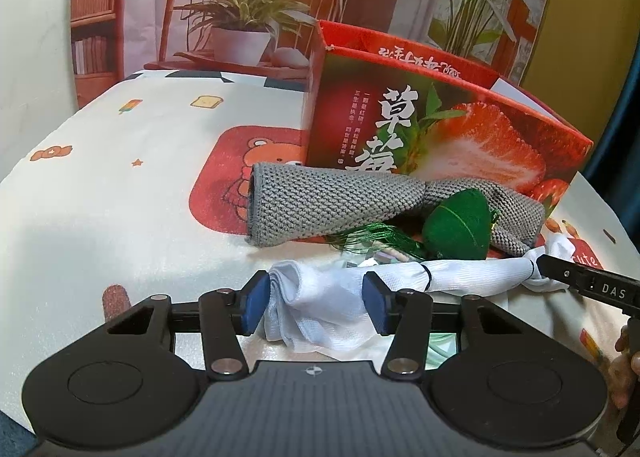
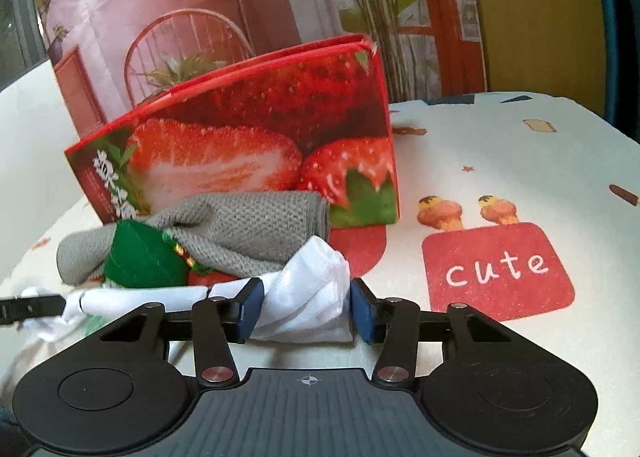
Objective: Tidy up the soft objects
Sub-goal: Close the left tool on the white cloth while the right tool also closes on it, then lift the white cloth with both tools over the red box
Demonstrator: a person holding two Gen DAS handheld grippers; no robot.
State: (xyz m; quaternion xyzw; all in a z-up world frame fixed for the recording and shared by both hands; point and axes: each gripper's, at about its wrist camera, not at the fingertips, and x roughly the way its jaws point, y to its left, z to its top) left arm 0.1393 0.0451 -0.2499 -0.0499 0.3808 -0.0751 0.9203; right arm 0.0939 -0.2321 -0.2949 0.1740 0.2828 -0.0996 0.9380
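Note:
A long white cloth (image 1: 472, 275), cinched by a thin black band, lies across the table in front of me. My left gripper (image 1: 316, 297) is shut on its left end, both blue pads pressing the bunched fabric. My right gripper (image 2: 306, 307) is shut on the other end of the white cloth (image 2: 308, 297); its black fingertip (image 1: 550, 267) shows at the right of the left wrist view. Behind the cloth lies a grey knitted cloth (image 1: 320, 205) with a green felt dumpling (image 1: 460, 225) and its green tassel (image 1: 368, 235) against it.
A red strawberry box (image 1: 440, 129) stands open-topped just behind the soft things, also in the right wrist view (image 2: 248, 137). A cartoon-printed tablecloth (image 1: 140, 161) covers the table, with a red "cute" patch (image 2: 496, 269) on the right. A printed backdrop hangs behind. A hand (image 1: 626, 361) shows at the right edge.

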